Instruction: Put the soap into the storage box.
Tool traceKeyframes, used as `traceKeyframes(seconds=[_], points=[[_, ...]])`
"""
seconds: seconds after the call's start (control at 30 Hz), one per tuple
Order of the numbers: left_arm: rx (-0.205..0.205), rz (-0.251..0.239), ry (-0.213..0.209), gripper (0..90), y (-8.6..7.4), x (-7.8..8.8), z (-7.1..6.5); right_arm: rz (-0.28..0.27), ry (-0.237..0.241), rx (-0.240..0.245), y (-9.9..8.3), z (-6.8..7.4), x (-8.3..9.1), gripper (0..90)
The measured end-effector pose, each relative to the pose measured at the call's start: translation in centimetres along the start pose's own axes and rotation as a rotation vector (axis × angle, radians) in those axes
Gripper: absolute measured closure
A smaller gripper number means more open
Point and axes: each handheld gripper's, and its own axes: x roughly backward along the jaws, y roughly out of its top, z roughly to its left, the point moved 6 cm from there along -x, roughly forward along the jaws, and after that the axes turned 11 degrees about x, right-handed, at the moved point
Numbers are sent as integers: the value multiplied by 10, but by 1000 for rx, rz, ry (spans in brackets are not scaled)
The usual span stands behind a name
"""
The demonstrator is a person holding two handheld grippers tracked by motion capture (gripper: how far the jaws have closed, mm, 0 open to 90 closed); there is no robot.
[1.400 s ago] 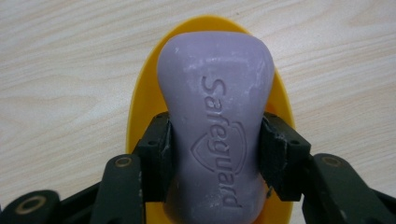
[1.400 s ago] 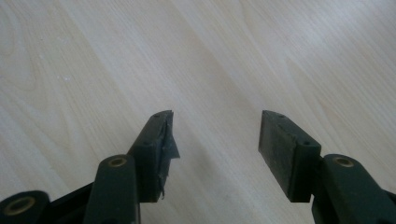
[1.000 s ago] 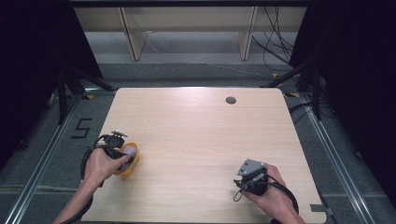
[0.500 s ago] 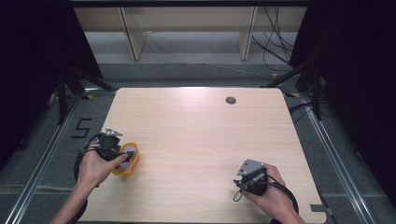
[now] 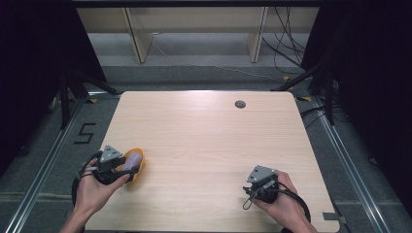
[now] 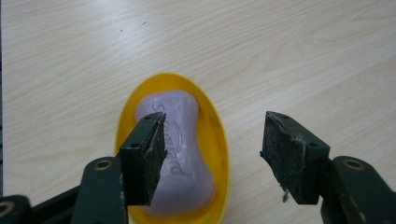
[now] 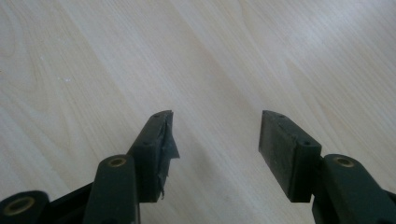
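Observation:
A yellow oval dish (image 6: 220, 154) lies on the wooden table (image 5: 209, 141) near its front left, with a lilac bar of soap (image 6: 180, 140) in it. My left gripper (image 6: 215, 123) hangs just above and behind the dish. Its jaws have just been opening; one jaw stands over the soap, the other beside the dish, and the pads press on nothing. From above, the left gripper (image 5: 124, 167) sits at the dish (image 5: 138, 174) with the soap (image 5: 132, 159) in front of it. My right gripper (image 7: 215, 126) is open over bare wood near the front right (image 5: 255, 186).
A small dark round hole (image 5: 240, 104) sits near the table's far edge. Cables trail on the floor beyond the table at the right, and two pale furniture legs stand behind it.
The left hand has shifted a little toward the table's near left, and its jaws have come apart. The dish with the soap stays on the table. The right hand has not moved.

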Motion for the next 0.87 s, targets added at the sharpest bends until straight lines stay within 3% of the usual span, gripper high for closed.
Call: traceKeyframes(seconds=[0.1,0.13,0.2,0.23,0.27,0.4,0.43,0.57,0.6,0.83,0.87], points=[[-2,-27,-8,387,-12,3,-1,0,2,1,0,0,0,454],[20,-64,-21,387,-20,4,-3,0,1,0,0,0,0,454],[36,-86,-30,388,-24,4,-4,0,-9,-10,0,0,1,454],[65,-122,-46,387,-27,4,-6,0,3,-5,0,0,0,454],[75,-137,-51,387,-30,4,-6,1,-9,-28,0,1,1,454],[85,-194,-55,388,-41,8,-8,-3,-6,-11,0,0,0,453],[77,-209,-52,388,-45,8,-8,1,-12,-28,0,0,1,454],[91,-207,-56,388,-52,11,-10,-1,-1,-32,0,0,1,454],[81,-207,-45,388,-53,13,-9,-7,0,-15,0,0,0,453],[82,-231,-76,400,-51,14,-8,-15,5,-35,0,-1,0,454],[87,-233,-79,405,-50,14,-9,-12,-17,-36,-1,-3,0,454]])
